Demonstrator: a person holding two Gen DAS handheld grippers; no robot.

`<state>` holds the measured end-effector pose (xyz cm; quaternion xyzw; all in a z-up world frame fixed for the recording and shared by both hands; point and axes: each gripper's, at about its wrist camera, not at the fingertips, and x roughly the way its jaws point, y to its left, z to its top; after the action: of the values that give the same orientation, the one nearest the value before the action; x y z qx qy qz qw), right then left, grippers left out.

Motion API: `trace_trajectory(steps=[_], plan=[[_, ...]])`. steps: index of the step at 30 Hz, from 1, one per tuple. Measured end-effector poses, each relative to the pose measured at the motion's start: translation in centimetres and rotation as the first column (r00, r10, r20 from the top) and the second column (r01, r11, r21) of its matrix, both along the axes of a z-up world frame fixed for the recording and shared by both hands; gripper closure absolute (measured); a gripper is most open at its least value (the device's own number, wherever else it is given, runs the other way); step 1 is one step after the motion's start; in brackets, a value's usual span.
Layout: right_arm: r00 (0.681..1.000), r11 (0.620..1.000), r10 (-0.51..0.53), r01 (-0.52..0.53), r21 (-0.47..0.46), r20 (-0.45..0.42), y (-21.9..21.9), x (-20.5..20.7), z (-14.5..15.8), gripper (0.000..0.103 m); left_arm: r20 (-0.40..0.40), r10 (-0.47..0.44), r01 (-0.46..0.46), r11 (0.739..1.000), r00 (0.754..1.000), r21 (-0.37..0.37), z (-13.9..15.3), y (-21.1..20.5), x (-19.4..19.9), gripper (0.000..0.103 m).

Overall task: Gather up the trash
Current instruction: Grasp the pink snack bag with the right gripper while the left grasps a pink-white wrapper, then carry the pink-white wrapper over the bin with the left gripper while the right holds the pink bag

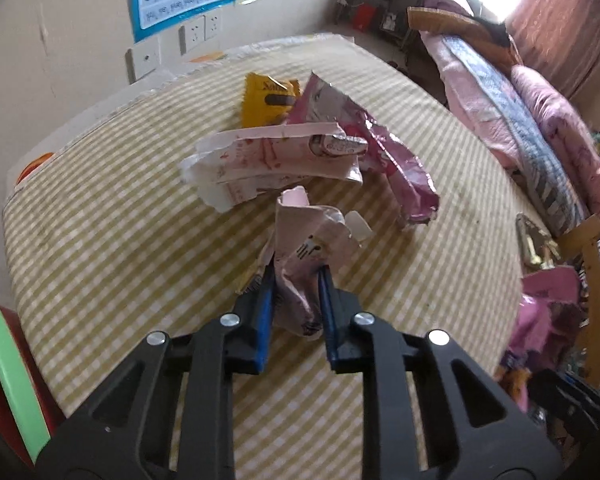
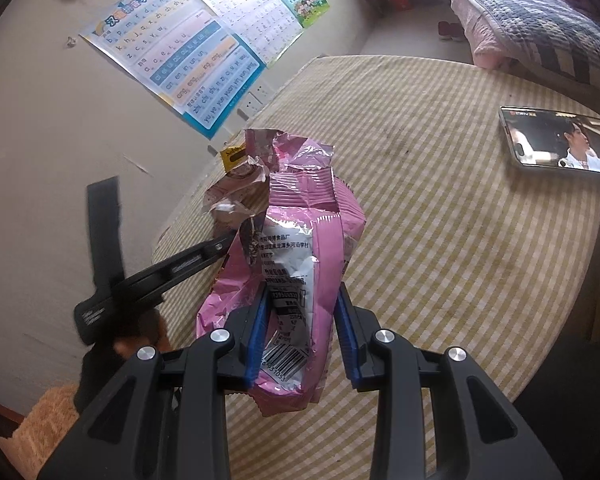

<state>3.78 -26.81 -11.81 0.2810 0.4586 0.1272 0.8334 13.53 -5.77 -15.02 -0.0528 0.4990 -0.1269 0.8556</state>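
Note:
My left gripper (image 1: 298, 276) is shut on a crumpled pale pink paper wrapper (image 1: 312, 248), held just above the checked tablecloth (image 1: 120, 240). Beyond it lie a torn white-and-pink wrapper (image 1: 268, 160), a shiny pink foil bag (image 1: 384, 148) and a yellow snack packet (image 1: 266, 100). My right gripper (image 2: 302, 296) is shut on a large pink snack bag (image 2: 300, 248) with a barcode, held above the table. The left gripper body (image 2: 156, 280) shows at the left of the right wrist view, by more crumpled wrappers (image 2: 236, 192).
A phone (image 2: 556, 146) playing video lies on the table's far right side. A wall with posters (image 2: 172, 60) and sockets runs behind the table. A bed with pink quilts (image 1: 520, 120) stands on the right. A wooden chair (image 1: 588, 280) with clutter is at the table's right edge.

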Motion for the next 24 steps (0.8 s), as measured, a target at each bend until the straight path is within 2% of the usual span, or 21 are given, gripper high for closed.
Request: trace_trajectory(steps=[6,12,24], plan=[[1.000,1.000,0.025,-0.025,-0.006,0.001,1.1,0.3,0.4,0.072,0.053,0.009,-0.008,1.000,0.999,-0.026,2.3,1.6,-3.8,0.082],[0.997,0.997,0.071,-0.071,-0.014,0.010,2.9,0.3,1.0,0.072,0.072,0.081,-0.077,0.995,0.994,-0.062,3.9,4.7,-7.5,0.082],[0.987,0.986,0.158,-0.157,-0.048,0.023,7.1,0.2,2.5,0.072,0.106,0.172,-0.164,0.983,0.979,-0.087,5.3,8.9,-10.6,0.082]])
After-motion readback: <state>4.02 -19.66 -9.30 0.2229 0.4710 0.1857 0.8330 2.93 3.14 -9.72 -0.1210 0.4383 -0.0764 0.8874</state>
